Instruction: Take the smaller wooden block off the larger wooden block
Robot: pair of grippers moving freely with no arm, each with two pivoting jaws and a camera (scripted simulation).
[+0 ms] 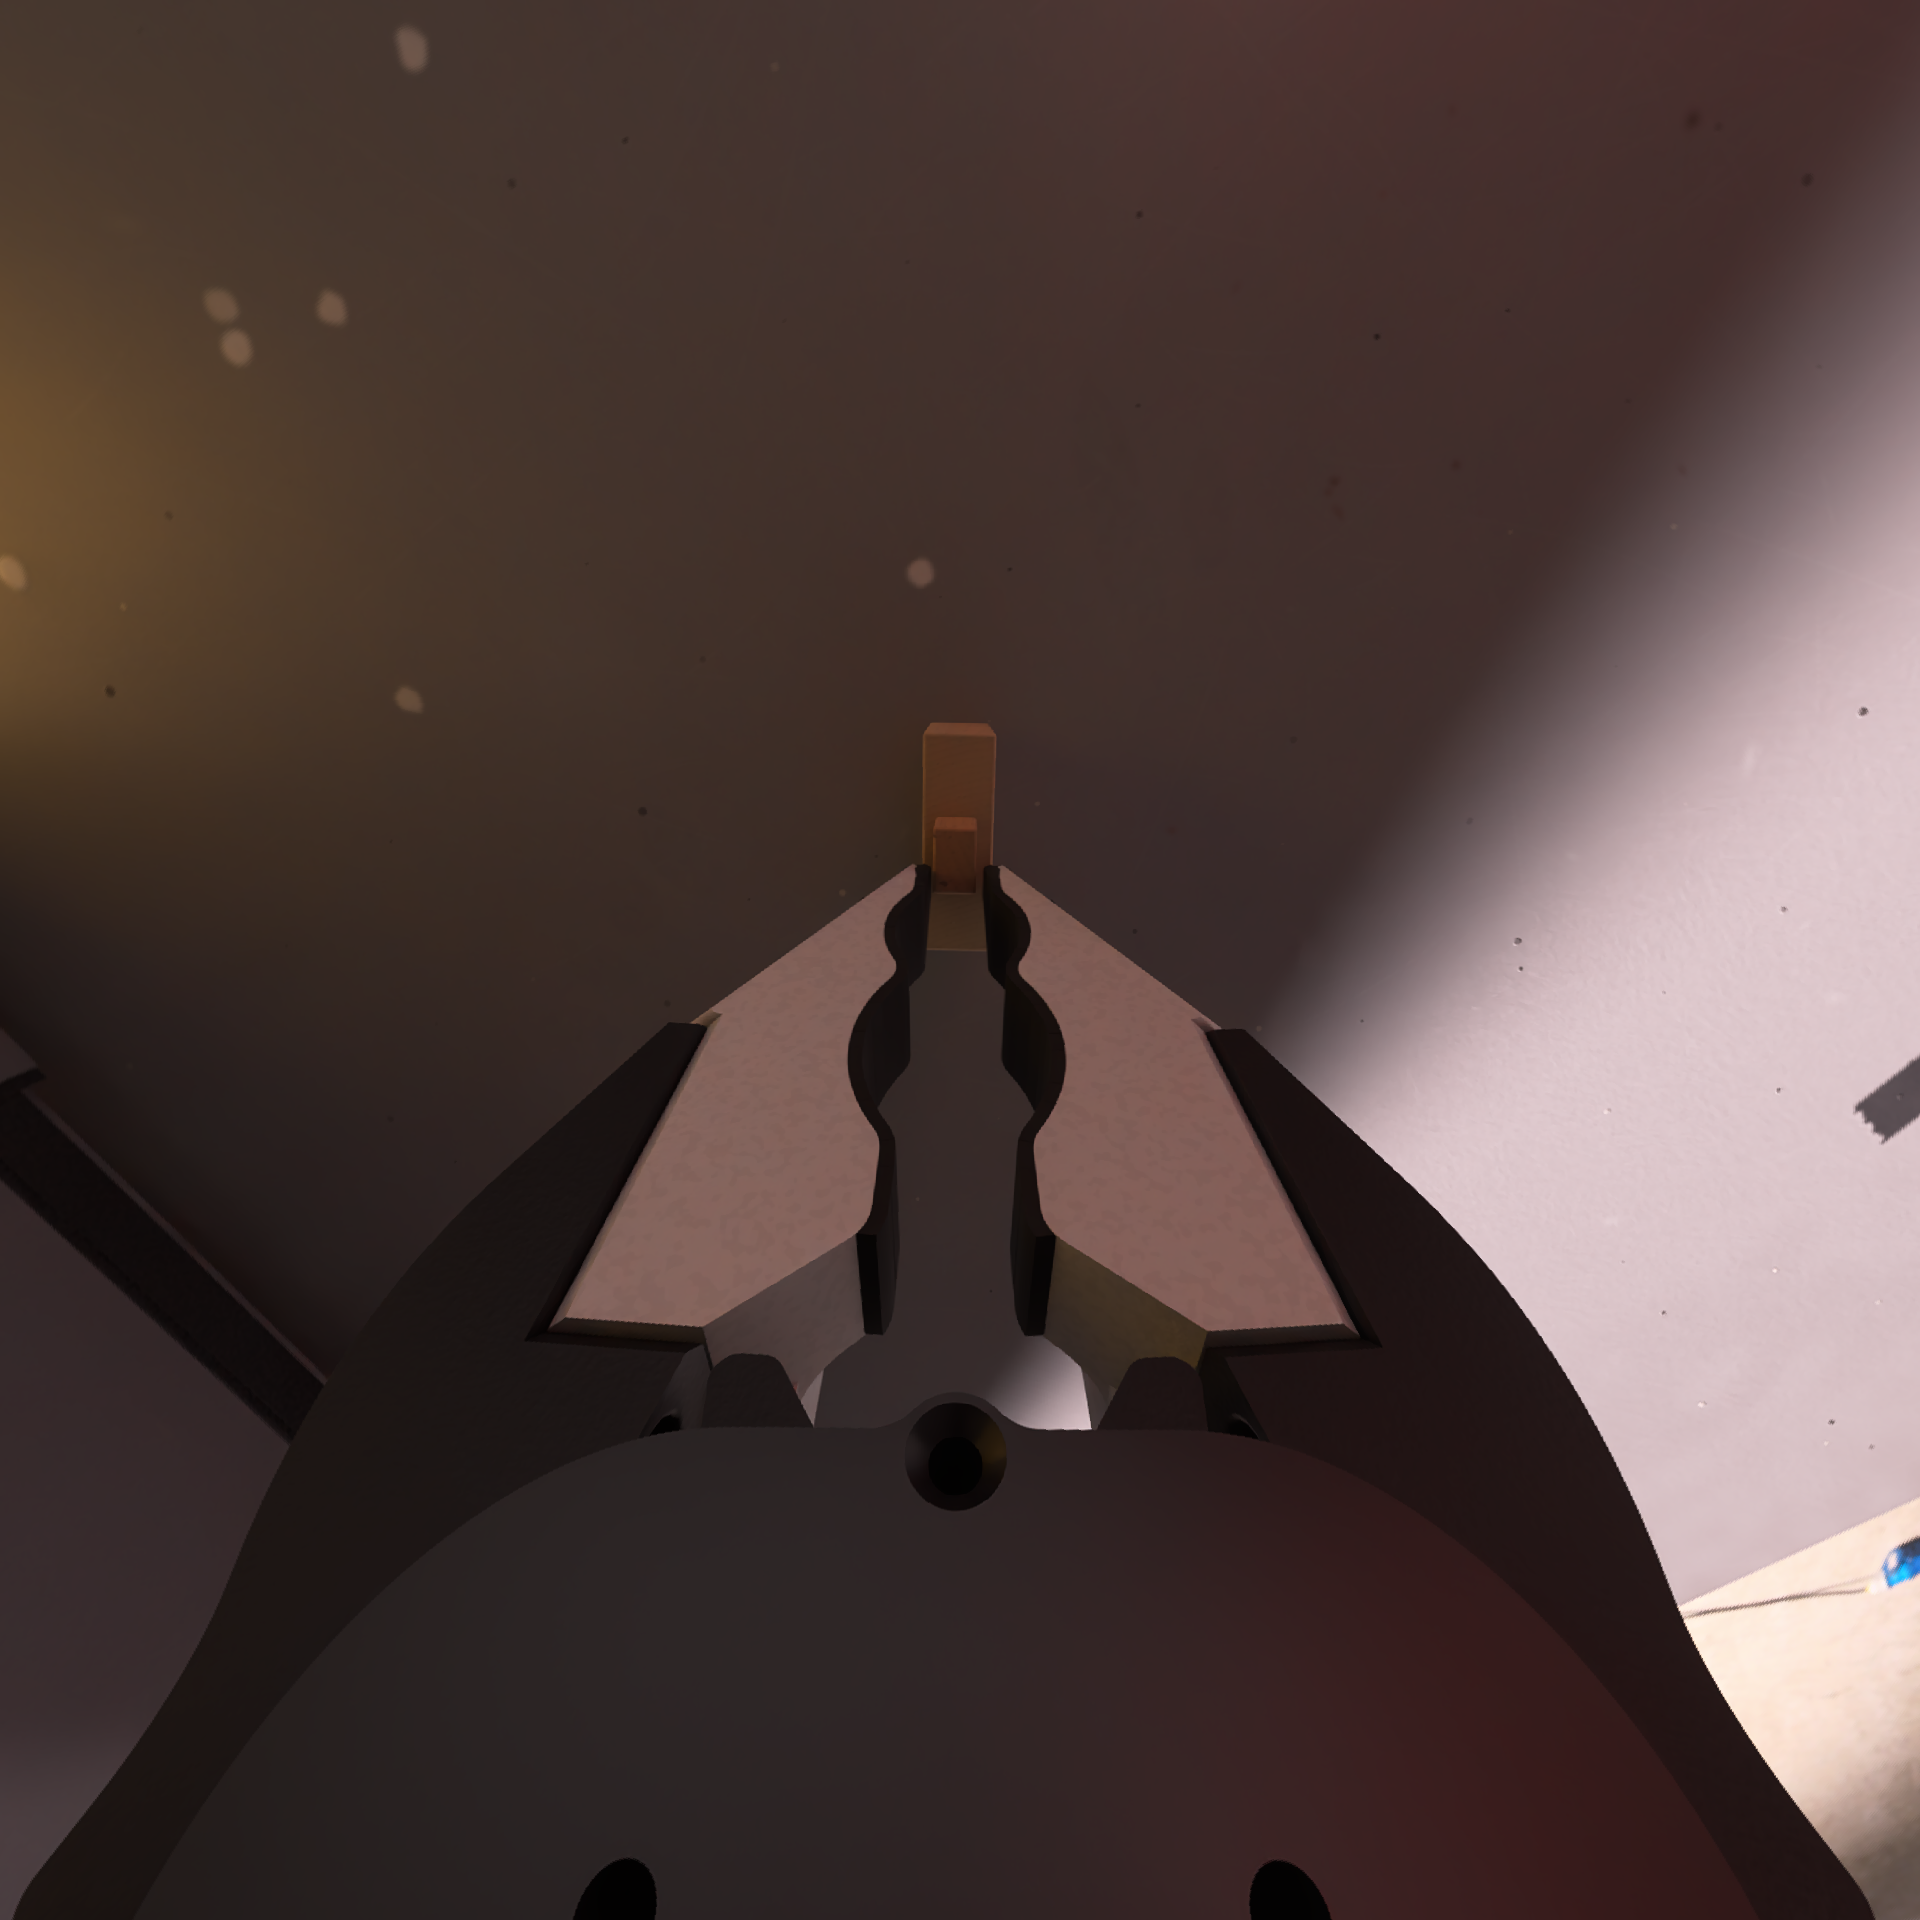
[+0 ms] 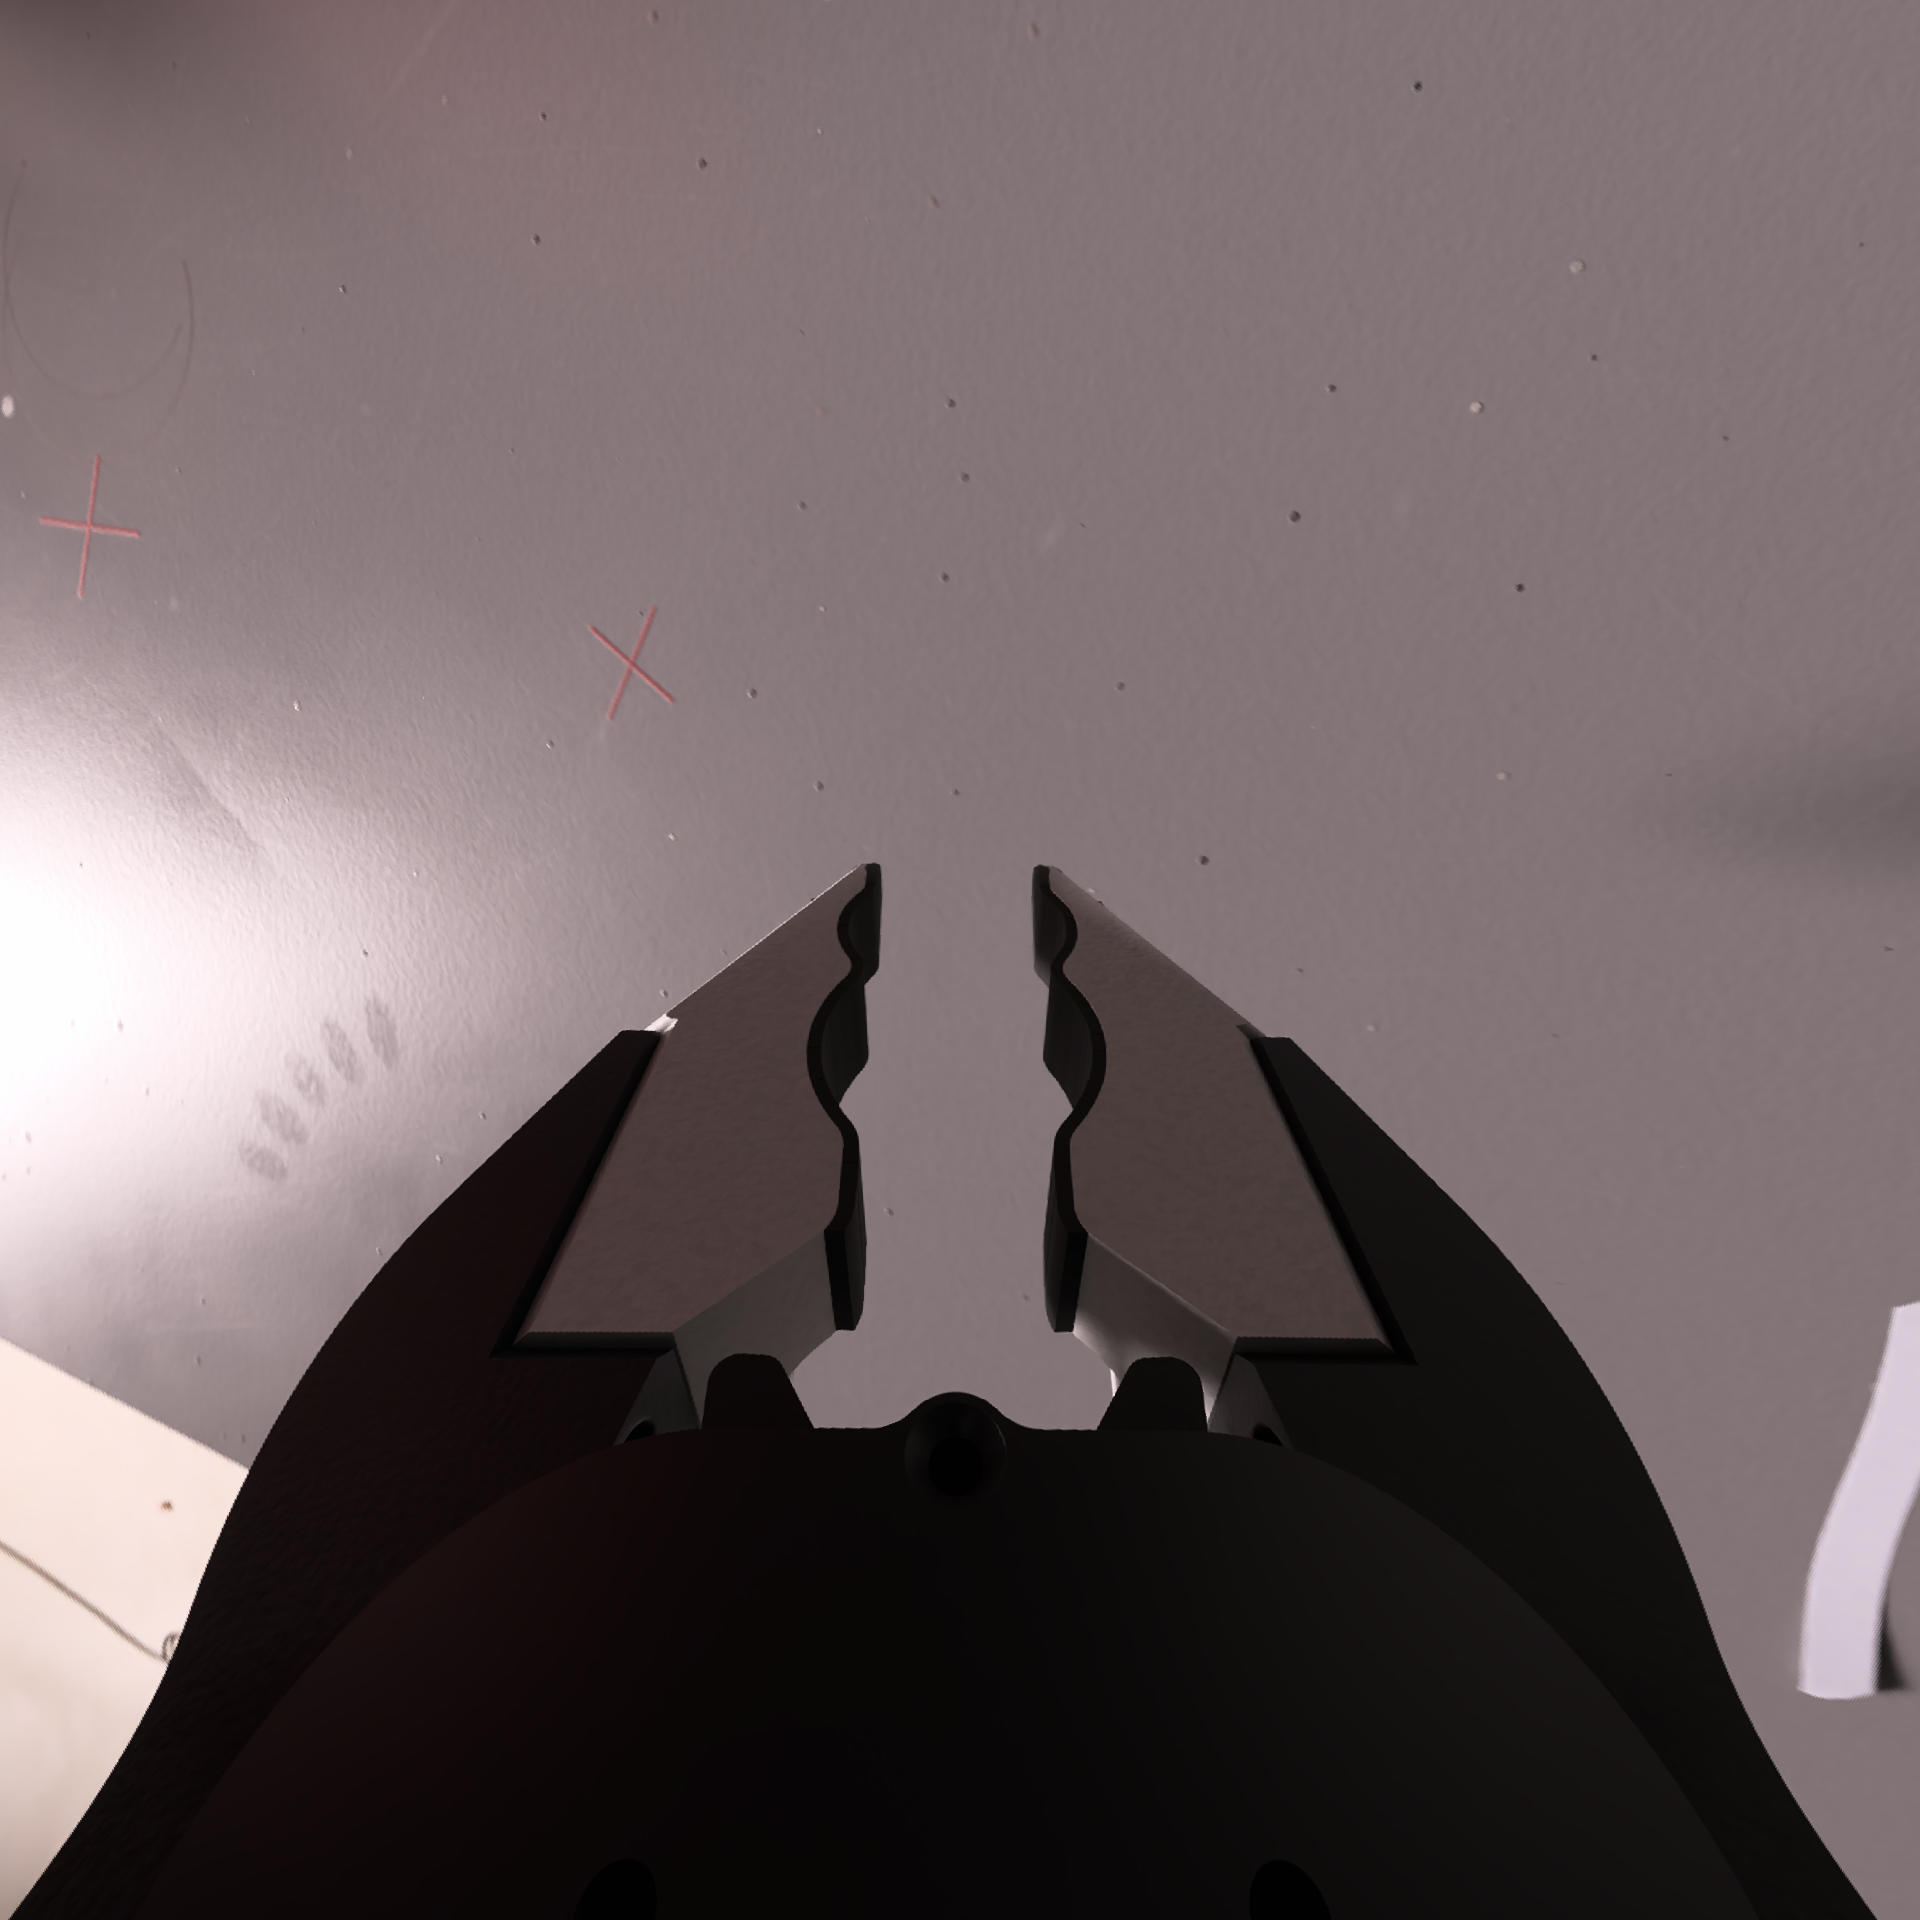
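Note:
In the left wrist view a tall pale larger wooden block (image 1: 960, 769) lies on the grey speckled table. The smaller wooden block (image 1: 955, 847) sits on it, near its close end. My left gripper (image 1: 956, 878) has its jaws drawn narrow, and its fingertips (image 1: 921, 883) press against both sides of the smaller block's lower part. The smaller block still rests on the larger one. My right gripper (image 2: 956, 883) is open and empty over bare table. Neither block shows in the right wrist view.
The table (image 1: 1247, 416) is dim at the left and brightly lit at the right. A dark strip (image 1: 1886, 1112) lies at the right edge, with a blue item (image 1: 1901, 1567) beyond the table edge. Red crosses (image 2: 631, 663) mark the table, and a white curved shape (image 2: 1870, 1558) stands at the right.

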